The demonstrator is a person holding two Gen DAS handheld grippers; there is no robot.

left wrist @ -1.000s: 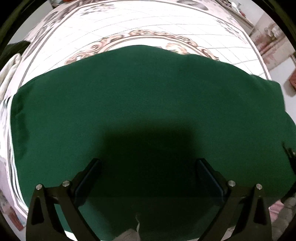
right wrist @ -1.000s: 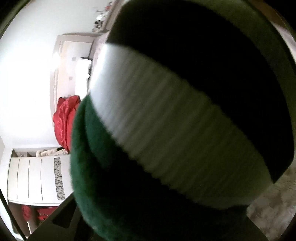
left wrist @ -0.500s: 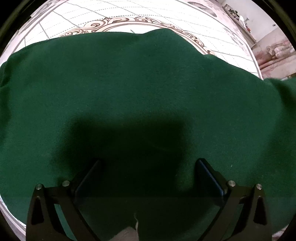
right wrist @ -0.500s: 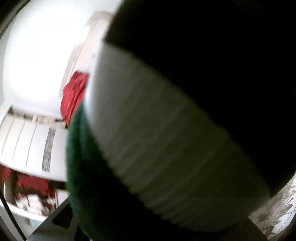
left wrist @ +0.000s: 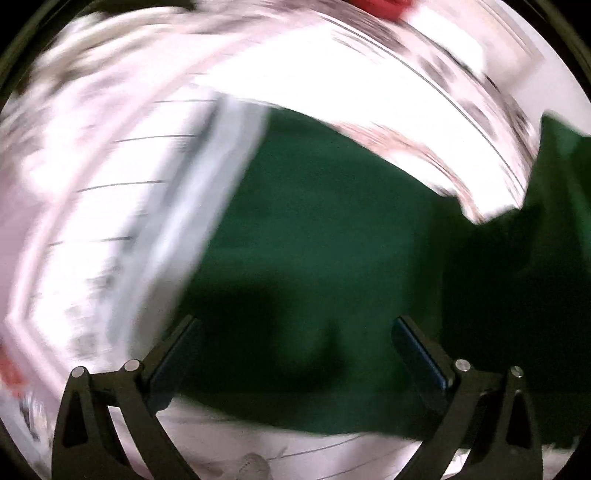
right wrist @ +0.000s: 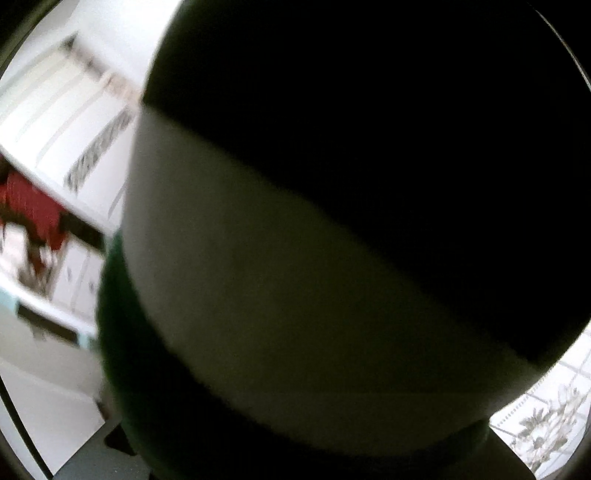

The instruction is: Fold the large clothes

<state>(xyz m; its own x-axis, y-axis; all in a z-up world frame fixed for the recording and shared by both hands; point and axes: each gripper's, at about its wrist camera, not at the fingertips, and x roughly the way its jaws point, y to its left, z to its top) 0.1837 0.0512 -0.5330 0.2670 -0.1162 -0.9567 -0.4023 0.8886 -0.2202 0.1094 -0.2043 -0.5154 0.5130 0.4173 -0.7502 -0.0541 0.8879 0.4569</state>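
The large dark green garment (left wrist: 332, 221) lies spread on a patterned white bedcover (left wrist: 369, 81), and a pale band (left wrist: 236, 147) runs along its left edge. My left gripper (left wrist: 295, 321) hovers over it, open, with nothing between its fingers. At the right a green part (left wrist: 561, 177) rises off the bed. In the right wrist view the garment's ribbed end fills the lens: a white band (right wrist: 277, 295), a dark band (right wrist: 369, 110) and green cloth (right wrist: 122, 350). It hides the right gripper's fingers. The cloth stays fixed before the lens, held by that gripper.
Something red (left wrist: 376, 7) sits at the far edge of the bed. The right wrist view shows a white cabinet (right wrist: 55, 110) with red items (right wrist: 33, 206) on a shelf at the left, and bedcover (right wrist: 546, 424) at the lower right. Both views are motion-blurred.
The left gripper swept sideways and rolled; the garment's banded edge and bare bedcover now show at left. The right gripper rose and rolled with the cloth still over its lens.
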